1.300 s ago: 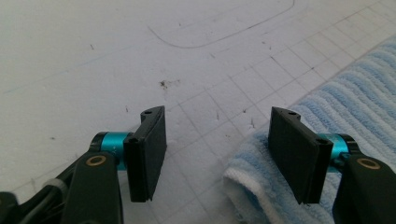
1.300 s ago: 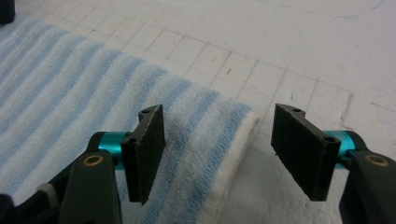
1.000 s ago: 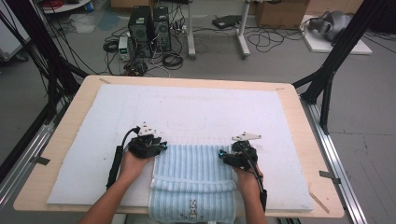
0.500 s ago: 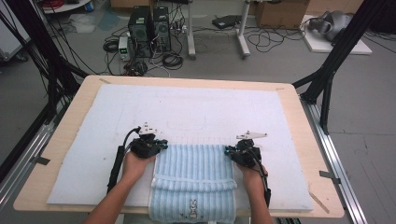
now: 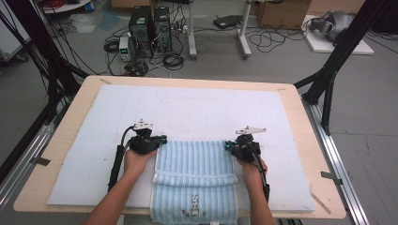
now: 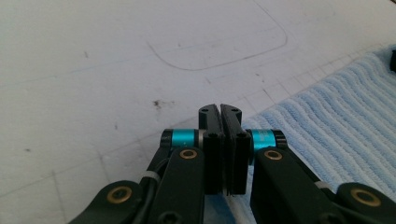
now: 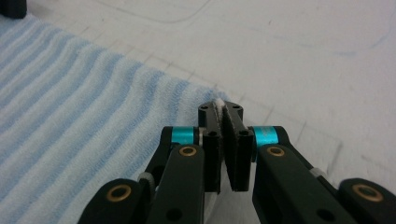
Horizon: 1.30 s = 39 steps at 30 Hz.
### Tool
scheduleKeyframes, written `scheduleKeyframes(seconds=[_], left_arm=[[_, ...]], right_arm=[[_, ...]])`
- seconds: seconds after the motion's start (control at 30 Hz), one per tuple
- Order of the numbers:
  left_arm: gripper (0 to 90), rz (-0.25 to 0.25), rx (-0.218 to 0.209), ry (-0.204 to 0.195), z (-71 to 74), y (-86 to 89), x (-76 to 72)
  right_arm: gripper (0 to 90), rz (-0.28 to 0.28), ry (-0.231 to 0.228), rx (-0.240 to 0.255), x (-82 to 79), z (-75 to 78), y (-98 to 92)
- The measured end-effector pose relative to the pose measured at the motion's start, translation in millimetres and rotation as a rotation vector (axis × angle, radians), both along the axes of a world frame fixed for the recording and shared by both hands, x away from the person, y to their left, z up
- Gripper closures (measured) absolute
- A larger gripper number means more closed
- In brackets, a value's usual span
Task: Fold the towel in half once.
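A light blue striped towel [image 5: 195, 161] with a small bunny motif lies on the white mat [image 5: 197, 108] at the near middle, with a fold band across it. My left gripper [image 5: 160, 139] sits at the towel's far left corner. In the left gripper view its jaws [image 6: 219, 108] are pressed together, and the towel [image 6: 336, 102] runs in under them. My right gripper [image 5: 228, 146] sits at the far right corner. In the right gripper view it [image 7: 219, 106] is shut, with a sliver of the towel's [image 7: 70, 93] edge pinched at the tips.
The mat covers most of the wooden table [image 5: 300, 108], with faint drawn outlines on it beyond the towel. Black frame posts [image 5: 328, 79] stand at the table's sides. Computers and cables lie on the floor behind. The towel's near end reaches the table's front edge.
Both hands stay at the towel's far corners. The right gripper has crept slightly forward, and the towel lies as before.
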<state>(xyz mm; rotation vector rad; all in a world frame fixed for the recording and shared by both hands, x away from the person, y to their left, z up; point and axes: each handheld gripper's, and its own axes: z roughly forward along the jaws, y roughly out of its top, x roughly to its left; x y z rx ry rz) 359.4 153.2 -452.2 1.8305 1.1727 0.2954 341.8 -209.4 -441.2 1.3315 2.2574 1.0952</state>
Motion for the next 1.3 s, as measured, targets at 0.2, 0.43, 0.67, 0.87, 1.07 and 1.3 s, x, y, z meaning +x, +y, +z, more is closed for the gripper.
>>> scheduleKeyframes(seconds=[0.2, 0.43, 0.67, 0.87, 1.07, 1.3], left_arm=[[87.4, 0.018, 0.005, -0.002, 11.6, 6.4, 12.7], [87.4, 0.014, 0.013, -0.040, 24.6, 4.1, 30.6], [87.3, 0.012, 0.012, -0.068, 39.1, 7.0, 58.1], [87.3, 0.026, -0.004, -0.089, 44.5, 5.3, 77.5], [87.2, 0.025, 0.007, -0.109, 44.4, 2.2, 93.2], [86.1, 0.033, 0.010, -0.080, 32.5, 6.4, 98.9]], right_arm=[[86.7, 0.007, -0.008, -0.011, 17.9, 3.3, 9.7], [86.7, -0.022, -0.030, 0.035, 27.4, 3.0, 7.0], [86.6, -0.026, -0.069, 0.021, 52.1, 15.3, 9.7], [86.6, -0.035, -0.090, 0.006, 73.4, 20.3, 9.8], [86.7, -0.053, -0.119, -0.003, 88.6, 20.8, 9.1], [86.1, -0.054, -0.137, -0.008, 100.9, 18.6, 14.0]])
